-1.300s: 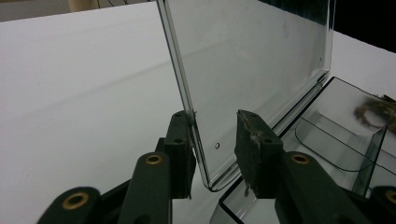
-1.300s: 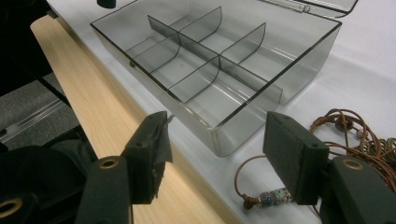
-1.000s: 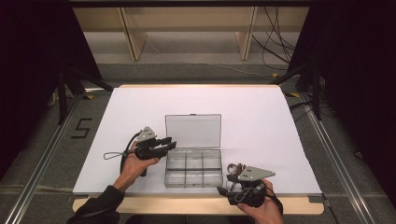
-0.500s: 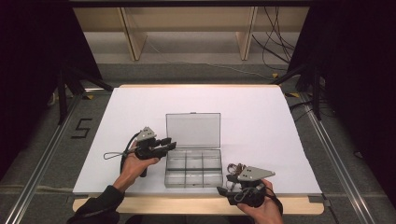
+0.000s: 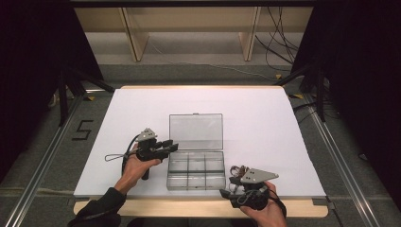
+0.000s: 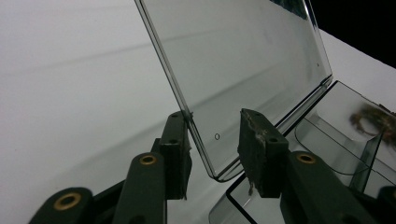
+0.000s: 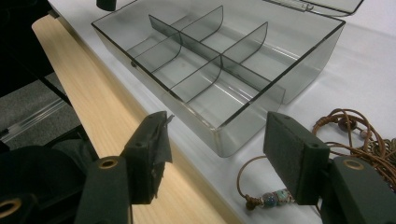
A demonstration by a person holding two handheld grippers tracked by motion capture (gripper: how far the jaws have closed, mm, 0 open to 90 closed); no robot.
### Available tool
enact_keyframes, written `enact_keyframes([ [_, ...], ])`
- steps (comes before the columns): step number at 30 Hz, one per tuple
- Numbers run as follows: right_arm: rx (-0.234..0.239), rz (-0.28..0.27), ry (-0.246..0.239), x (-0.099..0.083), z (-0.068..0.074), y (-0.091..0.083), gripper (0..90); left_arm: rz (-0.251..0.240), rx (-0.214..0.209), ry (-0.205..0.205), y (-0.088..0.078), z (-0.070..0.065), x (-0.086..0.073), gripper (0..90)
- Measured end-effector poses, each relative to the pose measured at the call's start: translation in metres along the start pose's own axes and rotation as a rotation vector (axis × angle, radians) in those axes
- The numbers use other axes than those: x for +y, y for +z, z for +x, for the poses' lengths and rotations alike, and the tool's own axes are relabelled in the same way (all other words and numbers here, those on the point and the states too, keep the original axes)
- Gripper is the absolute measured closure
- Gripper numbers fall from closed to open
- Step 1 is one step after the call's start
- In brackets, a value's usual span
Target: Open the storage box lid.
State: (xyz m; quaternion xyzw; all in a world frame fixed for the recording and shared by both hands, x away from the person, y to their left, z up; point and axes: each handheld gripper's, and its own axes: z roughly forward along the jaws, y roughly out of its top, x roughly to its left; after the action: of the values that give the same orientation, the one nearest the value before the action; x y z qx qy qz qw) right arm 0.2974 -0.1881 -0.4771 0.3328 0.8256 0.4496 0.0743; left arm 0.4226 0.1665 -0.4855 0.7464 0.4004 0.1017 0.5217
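The right hand-held gripper [image 7: 215, 158] hangs open and empty at the counter's [image 5: 283, 123] near edge; a beaded cord necklace [image 7: 359, 135] beside it is cut off. The left hand-held gripper [image 6: 212, 144], jaws just opening, straddles the clear compartment box's [image 5: 196, 169] raised lid [image 6: 243, 70], one pad touching. Both hands are unmoved since earlier.

A clear, smoke-tinted plastic box [image 5: 196, 169] is sitting near the middle of the table's near edge, its tray split by dividers into six empty compartments. Its hinged lid [image 5: 196, 131] is standing open, leaning back toward the far edge. A brown corded bead necklace [image 7: 359, 135] is lying just right of the box.
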Motion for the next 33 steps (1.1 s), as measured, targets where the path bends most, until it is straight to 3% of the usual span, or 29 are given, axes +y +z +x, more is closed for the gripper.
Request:
enact_keyframes([
  [3, -0.01, 0.002, -0.001, 0.0001, 0.0006, -0.001, 41.2, -0.001, -0.002, -0.006, 0.0003, -0.0001, 0.0002, 62.5],
  [6, 0.009, 0.005, -0.001, 0.0003, -0.0005, -0.0004, 41.2, -0.001, -0.005, 0.001, 0.0001, 0.001, 0.0, 62.5],
  [8, -0.022, 0.0, -0.003, 0.0002, 0.0008, -0.0018, 41.2, 0.003, -0.003, -0.016, 0.0002, 0.0008, 0.0002, 62.1],
  [9, -0.004, 0.002, 0.036, -0.0004, 0.0028, -0.0012, 41.2, 0.008, 0.004, -0.031, 0.0, 0.001, 0.0001, 61.8],
  [16, -0.01, 0.006, 0.03, 0.0, 0.0022, -0.0019, 41.2, 0.011, 0.009, -0.065, 0.0, 0.0021, -0.0005, 61.3],
  [18, -0.006, -0.005, 0.006, 0.0003, 0.0005, -0.0005, 41.1, 0.013, 0.005, -0.071, -0.0004, 0.0036, -0.0004, 61.3],
  [19, -0.01, 0.009, 0.051, 0.0, 0.0041, -0.0023, 41.1, 0.01, 0.007, -0.088, -0.0002, 0.0032, -0.0005, 61.5],
  [23, -0.017, 0.001, 0.021, 0.0004, 0.0006, -0.0021, 41.0, 0.014, 0.006, -0.092, -0.0001, 0.0037, -0.0004, 61.6],
  [24, -0.011, 0.001, 0.024, 0.0004, 0.0011, -0.0023, 41.0, 0.014, 0.006, -0.092, -0.0001, 0.0037, -0.0004, 61.6],
  [25, -0.002, 0.012, 0.058, 0.0001, 0.0041, -0.0028, 41.0, 0.021, 0.006, -0.113, -0.0003, 0.0041, -0.0004, 61.5],
  [28, -0.013, 0.002, 0.025, 0.0005, 0.001, -0.0022, 41.0, 0.017, 0.007, -0.128, -0.0003, 0.0047, -0.0009, 61.1],
  [33, -0.026, 0.003, 0.022, 0.0002, 0.0007, -0.0025, 41.0, 0.027, 0.02, -0.121, -0.0003, 0.0046, -0.0018, 61.6],
])
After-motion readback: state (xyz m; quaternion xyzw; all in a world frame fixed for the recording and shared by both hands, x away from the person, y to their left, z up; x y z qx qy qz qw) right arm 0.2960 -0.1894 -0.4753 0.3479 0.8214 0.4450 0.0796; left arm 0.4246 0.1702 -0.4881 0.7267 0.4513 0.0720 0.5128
